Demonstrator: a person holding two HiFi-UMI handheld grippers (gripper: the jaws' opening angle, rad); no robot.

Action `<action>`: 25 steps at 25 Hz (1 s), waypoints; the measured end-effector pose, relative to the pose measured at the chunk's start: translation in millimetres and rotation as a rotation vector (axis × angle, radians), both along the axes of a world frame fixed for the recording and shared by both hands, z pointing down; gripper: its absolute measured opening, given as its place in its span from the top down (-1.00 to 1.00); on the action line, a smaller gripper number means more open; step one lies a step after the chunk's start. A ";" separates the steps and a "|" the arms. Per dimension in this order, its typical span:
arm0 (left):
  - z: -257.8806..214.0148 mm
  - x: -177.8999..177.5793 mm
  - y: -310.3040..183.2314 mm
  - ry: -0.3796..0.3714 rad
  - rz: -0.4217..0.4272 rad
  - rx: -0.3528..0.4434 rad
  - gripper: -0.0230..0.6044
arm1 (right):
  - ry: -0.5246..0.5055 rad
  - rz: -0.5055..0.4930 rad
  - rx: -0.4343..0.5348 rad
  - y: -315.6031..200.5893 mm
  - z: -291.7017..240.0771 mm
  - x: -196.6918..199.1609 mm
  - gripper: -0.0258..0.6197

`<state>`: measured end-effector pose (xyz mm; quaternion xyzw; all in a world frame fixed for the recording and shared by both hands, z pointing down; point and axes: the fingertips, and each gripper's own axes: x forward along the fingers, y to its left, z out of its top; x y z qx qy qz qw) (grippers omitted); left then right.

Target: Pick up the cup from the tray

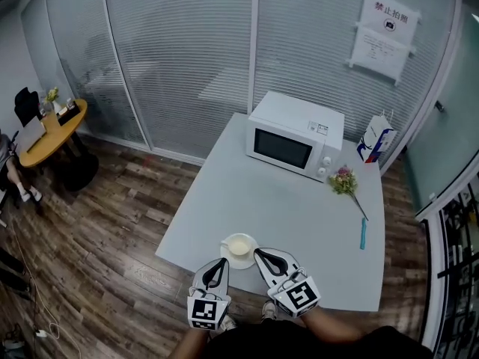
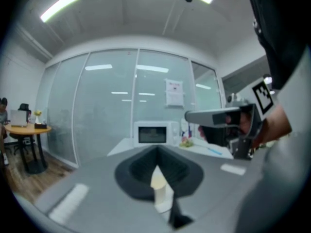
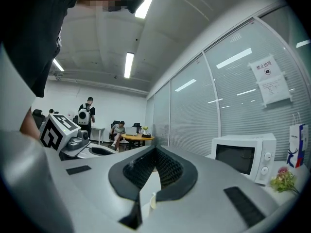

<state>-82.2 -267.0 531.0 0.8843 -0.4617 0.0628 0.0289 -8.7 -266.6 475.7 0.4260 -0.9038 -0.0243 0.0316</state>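
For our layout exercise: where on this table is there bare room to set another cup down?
Free: the wide stretch between microwave and cup, and the table's left side. Crowded: the right edge, with flowers and pen.

The right gripper (image 3: pixel 155 152) is filling the foreground, its black ribbed jaws meeting at the tips. A cream sliver of the cup (image 3: pixel 152 200) is showing through the gap beneath them. The microwave (image 3: pixel 243 157) is standing to the right of the jaws. Just right of the microwave, a small bunch of flowers (image 3: pixel 284 181) is lying and a blue-and-white carton (image 3: pixel 295 149) is standing. Above the microwave, a paper notice (image 3: pixel 269 84) is hanging on the glass wall (image 3: pixel 204 106). Far left of the microwave, the left gripper (image 3: pixel 97 149) is showing its marker cube. Beyond it, a person (image 3: pixel 118 131) is sitting at a round table (image 3: pixel 133 138).
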 end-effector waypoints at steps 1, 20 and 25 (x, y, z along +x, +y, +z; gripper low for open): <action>4.1 4.1 -1.5 -0.001 0.003 -0.008 0.92 | 0.002 0.002 -0.007 -1.9 3.6 2.5 0.95; 147.9 43.4 -34.7 -0.106 -0.017 -0.277 -0.30 | -0.007 -0.019 -0.258 -9.6 107.7 32.9 0.95; 175.0 48.6 -48.2 -0.133 -0.015 -0.317 -0.40 | -0.013 -0.017 -0.294 -13.5 124.7 35.6 0.95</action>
